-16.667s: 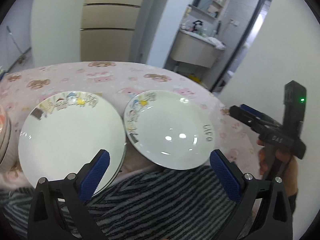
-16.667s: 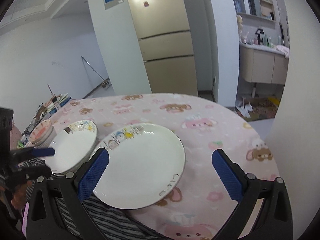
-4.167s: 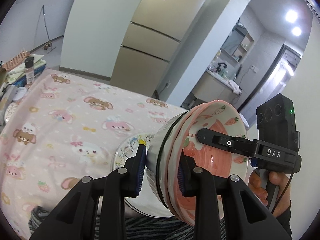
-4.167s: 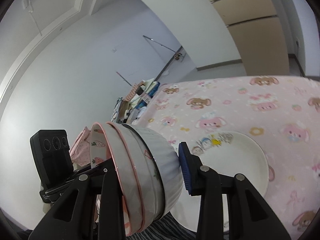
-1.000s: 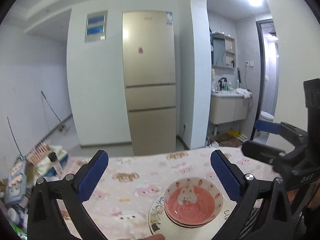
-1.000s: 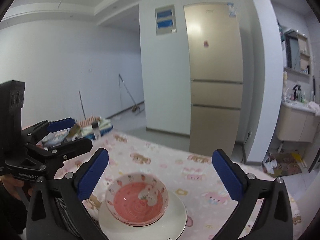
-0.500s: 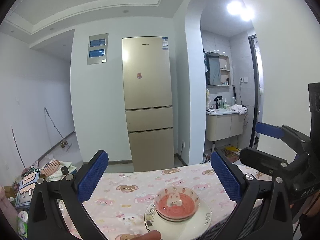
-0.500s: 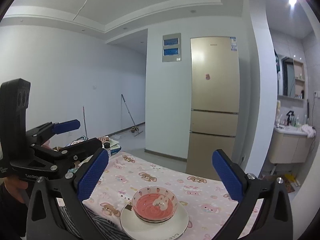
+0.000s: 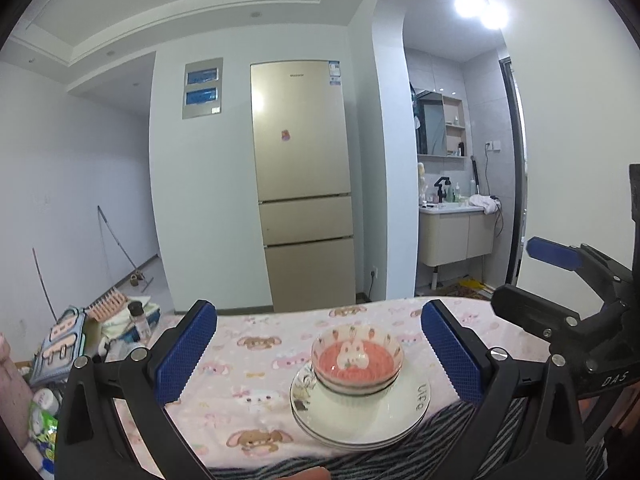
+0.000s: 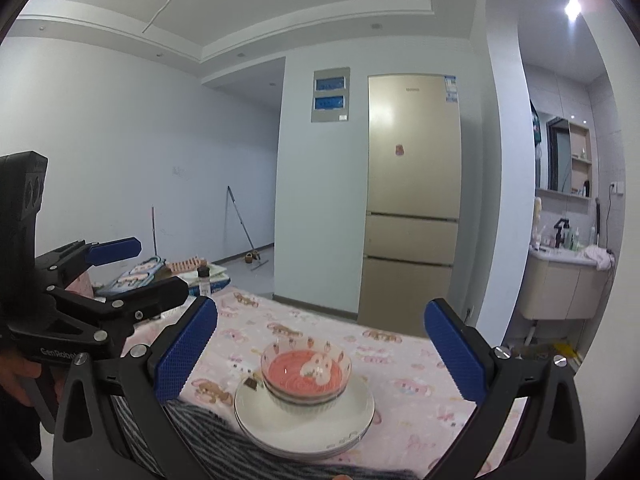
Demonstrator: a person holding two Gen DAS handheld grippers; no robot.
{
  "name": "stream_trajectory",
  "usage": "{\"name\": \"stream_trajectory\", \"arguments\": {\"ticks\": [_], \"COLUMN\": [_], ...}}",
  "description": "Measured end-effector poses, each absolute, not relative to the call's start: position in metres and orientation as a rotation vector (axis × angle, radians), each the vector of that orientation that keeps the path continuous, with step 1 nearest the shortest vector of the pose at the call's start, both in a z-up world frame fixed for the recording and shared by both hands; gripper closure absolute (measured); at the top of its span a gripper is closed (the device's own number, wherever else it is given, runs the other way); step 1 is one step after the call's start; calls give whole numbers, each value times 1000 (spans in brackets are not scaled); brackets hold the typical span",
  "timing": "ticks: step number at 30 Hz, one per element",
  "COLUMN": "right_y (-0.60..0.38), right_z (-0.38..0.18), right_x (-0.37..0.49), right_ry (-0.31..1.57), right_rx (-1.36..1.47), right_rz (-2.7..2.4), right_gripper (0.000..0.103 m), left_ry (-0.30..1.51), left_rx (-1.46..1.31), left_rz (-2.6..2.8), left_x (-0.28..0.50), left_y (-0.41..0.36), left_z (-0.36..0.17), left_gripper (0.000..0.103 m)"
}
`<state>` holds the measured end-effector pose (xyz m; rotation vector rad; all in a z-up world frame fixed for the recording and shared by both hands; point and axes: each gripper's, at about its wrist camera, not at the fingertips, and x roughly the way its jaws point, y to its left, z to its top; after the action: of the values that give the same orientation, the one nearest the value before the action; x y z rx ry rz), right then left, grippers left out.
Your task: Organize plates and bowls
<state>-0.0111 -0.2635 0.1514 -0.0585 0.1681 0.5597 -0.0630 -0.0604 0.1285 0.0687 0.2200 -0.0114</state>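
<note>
The pink bowls (image 9: 357, 364) sit stacked on the white plates (image 9: 362, 420) — job looks done. Left gripper (image 9: 320, 356) and right gripper (image 10: 320, 354) are wide, holding nothing — next, just rest.

My two wrist views both face the fridge (image 9: 302, 184) from behind the table (image 9: 248, 344), well back, sharing the stacked dishes (image 10: 306, 400).

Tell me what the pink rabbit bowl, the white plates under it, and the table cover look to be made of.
Pink rabbit bowl: probably glazed ceramic; a bright glint shows on its glossy inside, and its outer wall looks ribbed.
White plates: likely glazed ceramic too; smooth, shiny, thin-rimmed, with printed decoration.
Table cover: seemingly soft matte fabric, pink with a cartoon animal print and no glare.
</note>
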Motion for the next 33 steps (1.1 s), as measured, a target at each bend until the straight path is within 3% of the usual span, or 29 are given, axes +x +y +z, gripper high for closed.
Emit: {"name": "stream_trajectory", "arguments": {"ticks": [21,33], "right_y": [-255,-259], "right_z": [34,32], "right_x": [20,18], "right_ry": [347,345], "right_rx": [-77,-71], "right_rz": [530,517], "right_gripper": [0,0], "left_ry": [338,402], "left_rx": [104,23], "left_rz": [-14,-31], "left_x": [-16,-6], "left_y": [-51,-39], "left_z": [8,-11], "left_gripper": [0,0]}}
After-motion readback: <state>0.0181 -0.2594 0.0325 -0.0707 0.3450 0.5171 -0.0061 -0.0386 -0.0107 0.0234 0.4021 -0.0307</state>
